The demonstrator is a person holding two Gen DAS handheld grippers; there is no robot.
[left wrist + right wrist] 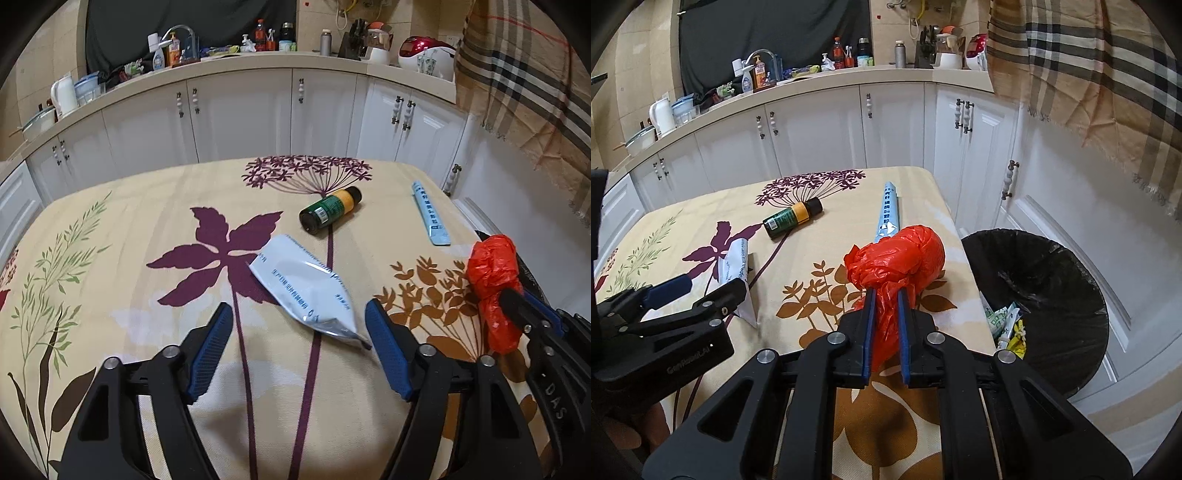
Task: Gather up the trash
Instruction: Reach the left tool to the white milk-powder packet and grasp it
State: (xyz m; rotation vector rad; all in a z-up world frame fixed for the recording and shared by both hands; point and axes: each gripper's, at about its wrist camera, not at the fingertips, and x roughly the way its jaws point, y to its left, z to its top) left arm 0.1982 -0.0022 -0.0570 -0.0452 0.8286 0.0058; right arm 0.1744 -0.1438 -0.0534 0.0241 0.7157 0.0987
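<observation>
My right gripper (pixel 885 291) is shut on a crumpled red plastic bag (pixel 899 258), held just above the table's right side; the red bag (pixel 493 273) also shows at the right edge of the left wrist view. My left gripper (pixel 300 314) stands open over a silver-white foil pouch (pixel 306 288) lying flat on the flowered tablecloth (pixel 110 295); the pouch's near corner lies between the blue pads, which do not touch it. A dark green bottle with a yellow band (pixel 330 209) lies on its side farther back. A light blue paper sleeve (pixel 430 214) lies near the right edge.
A bin lined with a black bag (pixel 1052 280) stands on the floor right of the table, with several wrappers inside. White cabinets (pixel 240 118) and a cluttered counter run behind. A plaid cloth (pixel 1089 66) hangs at upper right.
</observation>
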